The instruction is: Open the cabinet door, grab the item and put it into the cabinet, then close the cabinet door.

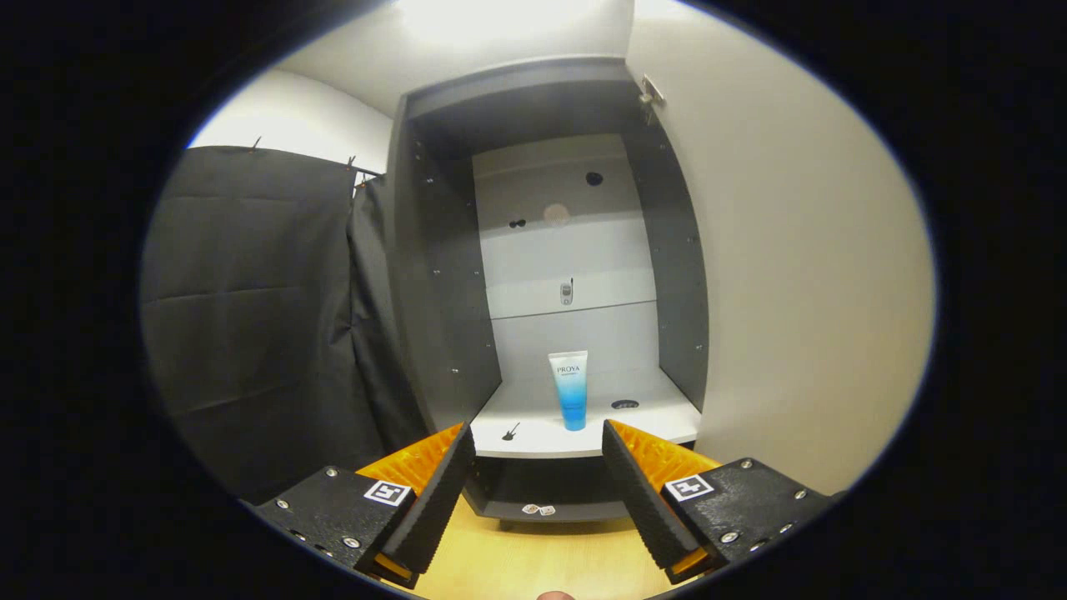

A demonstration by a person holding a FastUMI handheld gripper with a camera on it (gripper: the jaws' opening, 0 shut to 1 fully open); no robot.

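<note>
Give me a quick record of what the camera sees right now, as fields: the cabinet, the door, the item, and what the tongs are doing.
cabinet: grey cabinet, interior visible
door: pale door swung open beside the cabinet
item: blue and white tube standing upright on the white shelf inside
tongs: tongs open, holding nothing, short of the shelf
tube versus tongs: beyond the tips, apart from them
door step: not yet closed

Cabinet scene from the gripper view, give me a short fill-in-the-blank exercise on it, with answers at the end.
1. The cabinet door is swung ____.
2. The tube stands ____ on the cabinet's shelf.
3. The tool has its fingers ____, with nothing held between them.
4. The tube sits ____ the tool's fingertips, not between them.

Missing words: open; upright; open; beyond
</note>
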